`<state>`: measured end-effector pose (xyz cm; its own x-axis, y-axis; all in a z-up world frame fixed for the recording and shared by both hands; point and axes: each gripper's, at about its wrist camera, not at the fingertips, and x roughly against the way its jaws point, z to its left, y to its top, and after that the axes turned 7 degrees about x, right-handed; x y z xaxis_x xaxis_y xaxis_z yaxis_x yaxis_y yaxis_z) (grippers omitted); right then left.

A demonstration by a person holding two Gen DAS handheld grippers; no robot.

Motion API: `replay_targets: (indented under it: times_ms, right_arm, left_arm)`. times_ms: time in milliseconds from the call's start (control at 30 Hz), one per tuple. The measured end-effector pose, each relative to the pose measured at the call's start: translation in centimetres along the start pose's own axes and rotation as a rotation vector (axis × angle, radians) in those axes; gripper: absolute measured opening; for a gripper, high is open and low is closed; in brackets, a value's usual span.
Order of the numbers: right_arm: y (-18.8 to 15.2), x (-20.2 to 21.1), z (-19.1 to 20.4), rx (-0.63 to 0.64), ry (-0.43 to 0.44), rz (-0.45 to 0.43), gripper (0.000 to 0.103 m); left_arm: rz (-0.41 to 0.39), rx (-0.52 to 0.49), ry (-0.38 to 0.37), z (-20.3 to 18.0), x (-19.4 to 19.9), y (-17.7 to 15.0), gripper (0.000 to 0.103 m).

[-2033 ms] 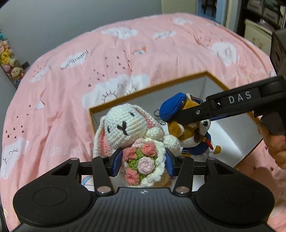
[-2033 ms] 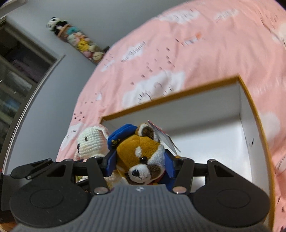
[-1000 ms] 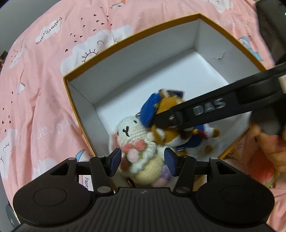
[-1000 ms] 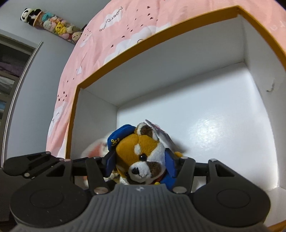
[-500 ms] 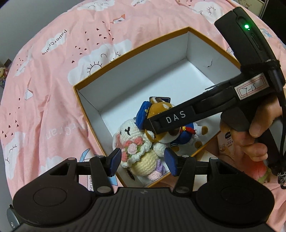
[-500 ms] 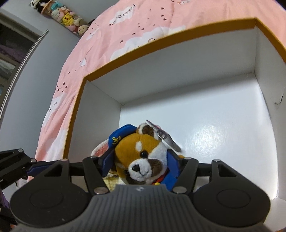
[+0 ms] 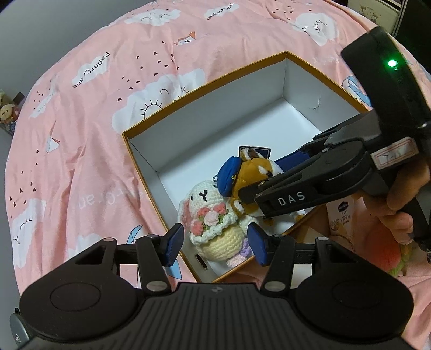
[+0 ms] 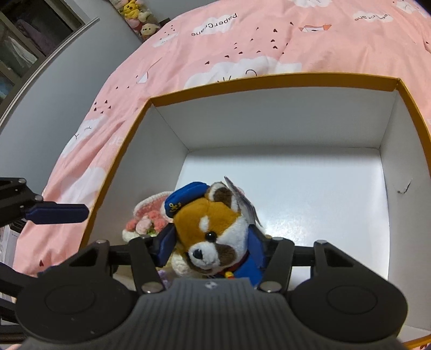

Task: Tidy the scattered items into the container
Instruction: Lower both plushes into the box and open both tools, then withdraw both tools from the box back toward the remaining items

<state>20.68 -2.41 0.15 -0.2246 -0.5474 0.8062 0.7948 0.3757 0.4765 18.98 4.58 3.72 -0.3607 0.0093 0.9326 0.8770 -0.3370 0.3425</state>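
Observation:
A white box with an orange rim lies open on the bed. In its near corner lies a crocheted white bunny with a pink bouquet. My left gripper hovers open above it, well clear of it. Beside the bunny is a red panda plush in a blue cap. My right gripper reaches in from the right around its head. In the right wrist view the box rim frames the panda plush. The right gripper is closing, its pads against the panda's cheeks. The bunny peeks out behind.
A pink cloud-print bedspread surrounds the box. A person's hand holds the right gripper. By the box's near right side lie a small labelled pack and an orange-green soft thing. Small plush toys line the wall.
The left gripper has let go of the bunny in the box and lifted away. The right gripper has carried the panda plush down into the box, rolled a little, and stays around its head.

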Motion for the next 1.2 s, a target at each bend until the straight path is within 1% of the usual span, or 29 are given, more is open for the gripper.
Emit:
replay_targets:
  times_ms: [200,333,400,567,767,900,1200]
  right_arm:
    - [0.1,-1.1,-0.4,0.030,-0.057,0.040,0.058]
    - [-0.1,-1.2,-0.3,0.065,-0.046,0.042,0.058]
    - [-0.1,-1.1,-0.4,0.078,-0.044,0.043,0.060]
    - [-0.1,-0.9,0.1,0.119,-0.083,0.053,0.062]
    - [-0.2,0.0,0.1,0.112,-0.072,0.057,0.064]
    - [-0.4,1.2,0.4,0.143,-0.079,0.037,0.067]
    - [-1.1,3.9,1.7,0.227,-0.081,-0.029,0.066]
  left_arm:
    - [-0.003,-0.001,0.002,-0.2,-0.1,0.0,0.062]
    - [-0.004,0.005,0.005,-0.2,-0.3,-0.1,0.062]
    - [-0.007,0.005,0.009,-0.3,-0.3,-0.2,0.062]
    - [-0.020,0.005,0.010,-0.3,0.0,-0.4,0.062]
    - [-0.040,0.014,0.005,-0.3,0.5,-0.6,0.062]
    - [-0.059,0.026,-0.002,-0.4,1.0,-0.9,0.062]
    - [-0.106,0.018,0.000,-1.1,2.9,-1.6,0.062]
